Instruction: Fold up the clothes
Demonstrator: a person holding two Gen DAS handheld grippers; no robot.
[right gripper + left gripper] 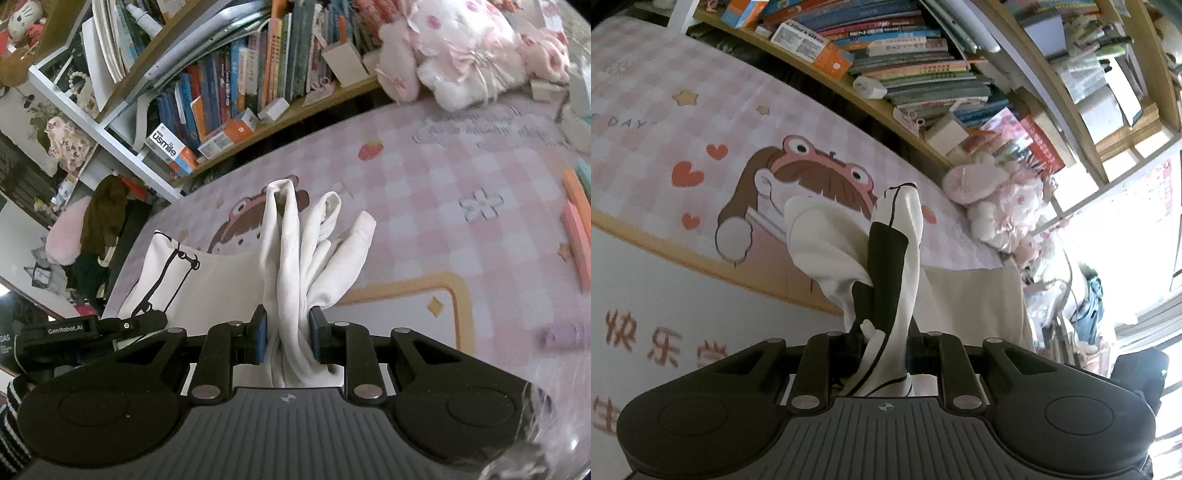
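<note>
Now both grippers hold one white garment (pixel 291 266) above the pink checked desk (pixel 461 177): right gripper (pixel 287 338) fingers clamped on bunched ribbed fabric, left gripper (pixel 882 345) fingers clamped on its black-printed part.

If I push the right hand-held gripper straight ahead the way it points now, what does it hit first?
Apart from the bunched white garment that the right hand-held gripper is already clamped on, the first thing in line looks like the pink checked mat. Beyond it stands the bookshelf, though depth is hard to judge through the fisheye.
</note>
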